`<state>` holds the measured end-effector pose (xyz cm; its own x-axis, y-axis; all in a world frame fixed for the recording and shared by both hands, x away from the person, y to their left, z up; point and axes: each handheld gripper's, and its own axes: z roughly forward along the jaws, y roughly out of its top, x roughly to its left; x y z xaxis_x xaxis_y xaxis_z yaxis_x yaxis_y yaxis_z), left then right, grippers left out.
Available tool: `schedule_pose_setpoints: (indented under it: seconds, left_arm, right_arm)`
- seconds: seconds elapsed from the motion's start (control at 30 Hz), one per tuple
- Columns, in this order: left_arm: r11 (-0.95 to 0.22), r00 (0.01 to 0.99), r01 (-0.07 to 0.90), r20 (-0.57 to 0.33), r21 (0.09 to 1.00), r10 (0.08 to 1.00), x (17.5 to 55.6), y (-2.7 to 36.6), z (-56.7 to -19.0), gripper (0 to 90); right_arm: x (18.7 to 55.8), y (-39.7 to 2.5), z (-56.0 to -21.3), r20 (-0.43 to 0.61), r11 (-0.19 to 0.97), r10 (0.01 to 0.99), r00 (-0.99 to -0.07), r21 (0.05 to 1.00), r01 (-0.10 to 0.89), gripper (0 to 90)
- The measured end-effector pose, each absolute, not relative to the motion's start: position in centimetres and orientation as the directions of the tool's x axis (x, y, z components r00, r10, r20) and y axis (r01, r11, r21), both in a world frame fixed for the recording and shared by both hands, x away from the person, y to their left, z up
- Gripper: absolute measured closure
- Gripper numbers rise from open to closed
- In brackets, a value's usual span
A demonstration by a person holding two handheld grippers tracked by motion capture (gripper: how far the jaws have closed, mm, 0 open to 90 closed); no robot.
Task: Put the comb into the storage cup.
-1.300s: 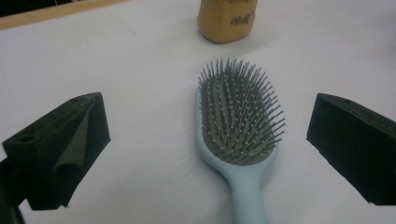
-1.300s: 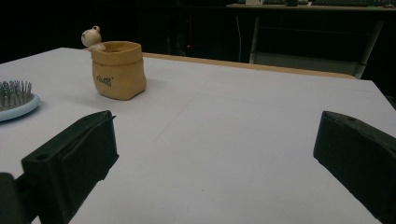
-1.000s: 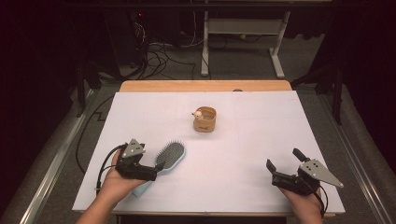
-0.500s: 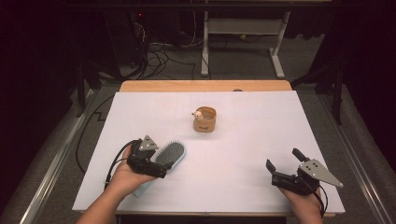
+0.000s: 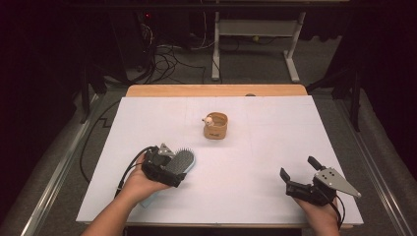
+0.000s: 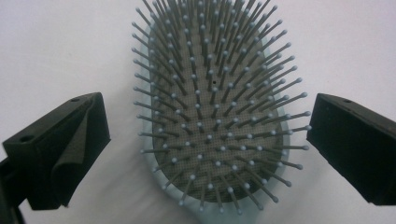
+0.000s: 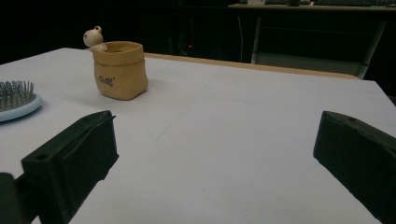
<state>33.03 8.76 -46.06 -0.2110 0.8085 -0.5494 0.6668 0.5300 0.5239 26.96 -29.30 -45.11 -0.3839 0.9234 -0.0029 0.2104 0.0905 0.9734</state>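
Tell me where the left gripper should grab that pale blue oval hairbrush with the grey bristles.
Probably across the pale blue oval hairbrush head, coming straight down from above. It lies flat on the white table, bristles up, and the left gripper is open with a jaw on either side. Close on the smooth plastic rim beneath the bristles, not the pins.

Hairbrush (image 6: 212,126): pale blue oval paddle body, grey cushion pad, grey ball-tipped bristles pointing up, lying flat on the white table (image 5: 255,147). Head sits between the spread jaws of the left gripper (image 5: 169,164), a gap on each side, the far rounded end reaching beyond the jaw tips. Handle appears to run back under the gripper, mostly hidden.
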Motion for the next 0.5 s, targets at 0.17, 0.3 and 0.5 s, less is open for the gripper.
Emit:
schedule_pose_setpoints:
  seconds: [0.17, 0.3, 0.5]
  left_arm:
    - [0.506, -0.221, 0.679, -0.508, 0.532, 0.832, 33.3, 8.2, -46.7, 0.6]
    - [0.510, -0.250, 0.682, -0.488, 0.524, 0.836, 33.6, 7.7, -46.8, 2.1]
    - [0.507, -0.272, 0.689, -0.464, 0.518, 0.843, 34.1, 7.1, -47.2, 3.0]
  right_arm:
    - [27.0, -29.3, -45.1, -0.005, 0.092, 0.923, -0.384, 0.974, 0.209, 0.3]
    - [27.0, -29.3, -45.1, -0.006, 0.094, 0.923, -0.386, 0.973, 0.209, 0.3]
    - [27.0, -29.4, -45.1, -0.004, 0.091, 0.924, -0.383, 0.974, 0.209, 0.3]
